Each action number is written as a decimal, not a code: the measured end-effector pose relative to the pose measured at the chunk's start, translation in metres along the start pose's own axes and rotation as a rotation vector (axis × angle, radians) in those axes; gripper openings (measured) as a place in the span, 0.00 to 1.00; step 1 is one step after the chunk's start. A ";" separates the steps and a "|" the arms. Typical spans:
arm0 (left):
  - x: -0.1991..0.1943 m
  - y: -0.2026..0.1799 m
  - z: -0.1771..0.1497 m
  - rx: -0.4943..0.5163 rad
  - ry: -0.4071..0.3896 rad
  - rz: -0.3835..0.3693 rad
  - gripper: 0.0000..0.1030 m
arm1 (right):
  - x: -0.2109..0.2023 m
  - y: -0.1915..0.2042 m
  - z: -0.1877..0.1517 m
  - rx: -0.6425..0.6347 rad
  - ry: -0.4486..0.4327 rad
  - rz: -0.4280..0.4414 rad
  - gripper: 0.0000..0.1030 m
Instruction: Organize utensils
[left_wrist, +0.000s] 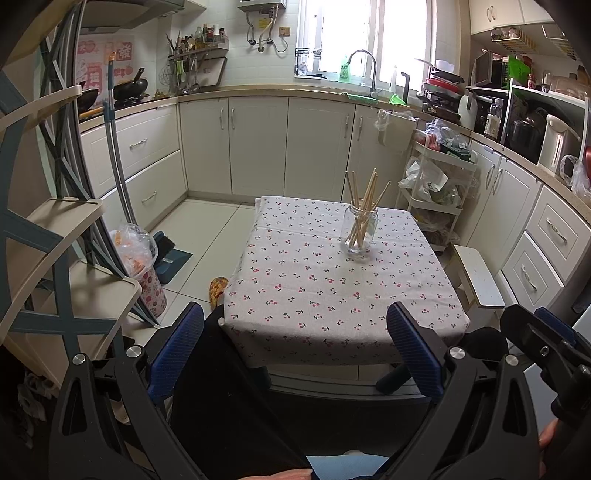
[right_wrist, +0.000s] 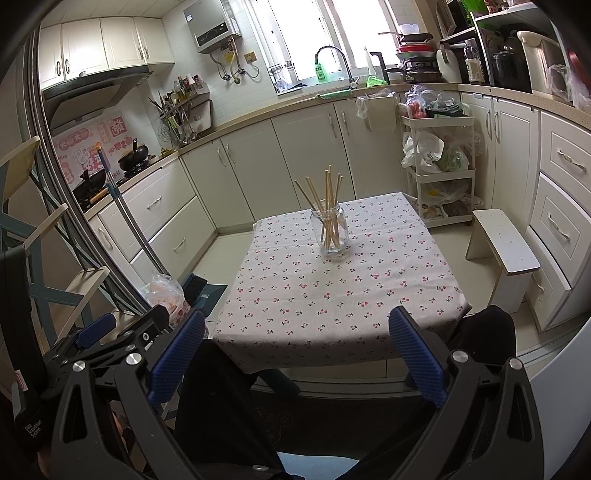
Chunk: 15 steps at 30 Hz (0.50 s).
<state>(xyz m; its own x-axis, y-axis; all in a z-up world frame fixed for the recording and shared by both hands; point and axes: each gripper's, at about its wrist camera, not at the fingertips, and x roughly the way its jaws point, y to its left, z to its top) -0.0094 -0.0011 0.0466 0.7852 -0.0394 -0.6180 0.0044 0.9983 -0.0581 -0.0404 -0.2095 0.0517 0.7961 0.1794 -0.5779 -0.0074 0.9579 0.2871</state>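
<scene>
Chopsticks are standing bundled in a clear glass jar on the far half of a small table draped in a cherry-print cloth; their upper ends are fanning outward above the rim, leaning in several directions. No other utensil is showing on the cloth, and from these 2 views the sorting appears either finished or not yet begun — which one cannot be told.

Both hand-held tools are hovering off the near edge of the table, well apart from the jar. The left gripper is spreading its 2 blue-padded jaws wide with nothing between them; the right gripper is doing the same, likewise empty, and its body is showing at the right edge of the left wrist view.

Hazards, as a judgement:
- The jar is looking tall for its base and is sitting on loose cloth; a pad that is catching a splayed stick on approach would be levering the jar over.
- The sticks are crossing inside the glass, so pulling 1 at an angle is likely dragging its neighbours out and scattering them.
- Smooth glass between ribbed pads may be slipping if squeezed near the neck rather than the body.
- The cloth is hanging over the near edge beside the person's dark-clad knees — a snag there would be tugging the whole surface, jar included.
</scene>
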 end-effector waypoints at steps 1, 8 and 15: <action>0.000 0.000 0.000 0.001 -0.001 -0.001 0.93 | 0.000 0.000 0.000 0.000 0.000 0.000 0.93; -0.002 -0.002 -0.003 0.002 0.002 -0.003 0.93 | 0.000 0.000 0.000 0.000 0.001 0.000 0.93; -0.003 -0.003 -0.005 0.002 0.003 -0.004 0.93 | 0.000 -0.001 0.000 0.000 0.000 0.000 0.93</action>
<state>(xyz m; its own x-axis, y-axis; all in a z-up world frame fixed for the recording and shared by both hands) -0.0144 -0.0046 0.0445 0.7833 -0.0431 -0.6201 0.0085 0.9982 -0.0587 -0.0407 -0.2106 0.0514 0.7964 0.1793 -0.5775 -0.0072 0.9578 0.2874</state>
